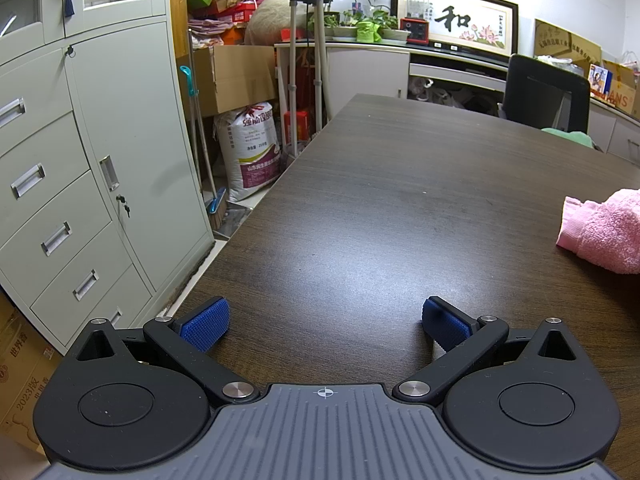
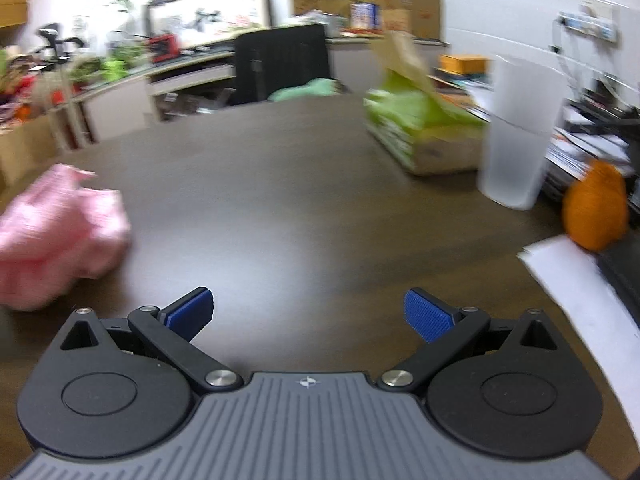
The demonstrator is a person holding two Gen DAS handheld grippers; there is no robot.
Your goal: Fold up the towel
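A pink towel (image 1: 600,230) lies bunched on the dark wooden table (image 1: 380,200) at the right edge of the left wrist view. It also shows, blurred, at the left of the right wrist view (image 2: 60,236). My left gripper (image 1: 324,320) is open and empty above the table's near left part, well left of the towel. My right gripper (image 2: 308,312) is open and empty above the table, to the right of the towel. The right wrist view is motion-blurred.
A frosted plastic cup (image 2: 516,132), a green box (image 2: 424,132), an orange object (image 2: 596,208) and white paper (image 2: 580,280) stand at the table's right. A black chair (image 1: 546,92) is at the far end. Grey cabinets (image 1: 80,160) stand left of the table.
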